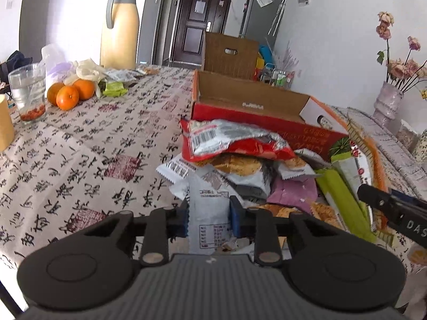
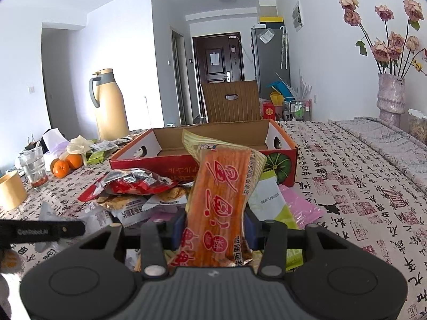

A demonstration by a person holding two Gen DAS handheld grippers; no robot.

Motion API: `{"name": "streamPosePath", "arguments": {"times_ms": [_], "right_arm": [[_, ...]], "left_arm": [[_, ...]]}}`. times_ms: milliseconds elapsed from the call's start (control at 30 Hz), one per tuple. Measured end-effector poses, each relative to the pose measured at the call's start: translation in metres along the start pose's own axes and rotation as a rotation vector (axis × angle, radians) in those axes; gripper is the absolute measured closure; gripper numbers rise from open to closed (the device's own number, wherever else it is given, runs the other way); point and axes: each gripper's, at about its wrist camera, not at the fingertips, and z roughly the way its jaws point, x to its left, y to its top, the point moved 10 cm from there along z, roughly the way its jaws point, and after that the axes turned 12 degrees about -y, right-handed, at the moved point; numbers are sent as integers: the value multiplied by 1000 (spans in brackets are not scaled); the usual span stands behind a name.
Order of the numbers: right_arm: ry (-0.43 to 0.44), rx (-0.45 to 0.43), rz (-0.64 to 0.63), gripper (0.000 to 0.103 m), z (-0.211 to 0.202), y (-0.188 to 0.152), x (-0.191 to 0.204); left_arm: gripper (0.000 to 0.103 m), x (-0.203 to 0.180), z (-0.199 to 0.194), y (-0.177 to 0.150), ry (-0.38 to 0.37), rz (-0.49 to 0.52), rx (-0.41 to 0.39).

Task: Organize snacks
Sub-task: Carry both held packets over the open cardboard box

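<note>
Left wrist view: my left claw [image 1: 209,217], held low and level over the bench [image 1: 80,146], is clenched on a white snack packet [image 1: 209,213] at the near edge of the snack pile [image 1: 240,165].

Right wrist view: my right claw [image 2: 214,230] grips an orange snack packet [image 2: 221,200], lifted upright before the open red box [image 2: 202,157].

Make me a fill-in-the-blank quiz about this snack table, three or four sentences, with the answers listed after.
1. The right tongs grip a long packet colored ____.
2. The left tongs close on a snack packet colored ____.
3. Behind the snack pile, the red cardboard box is ____ inside.
4. Beside the glass lie three ____.

Answers: orange; white; empty; oranges
</note>
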Motion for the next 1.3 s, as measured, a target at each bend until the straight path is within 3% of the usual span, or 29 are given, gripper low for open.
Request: {"name": "streamPosePath", "arguments": {"times_ms": [333,767,1033,1300], "right_arm": [[-3,-42,-33,59,4,20,-3],[53,-122,-71,59,34,104,-1],[47,-67,-73,59,94,143,0],[-18,80,-107,59,179,149,-2]], "left_arm": [[75,-15,-12,31,-39,66,-73],[75,-48,1,110,-70,166,-177],[75,-65,35,159,-72,227,-196],[75,-54,103,184,-18,235,-94]]}}
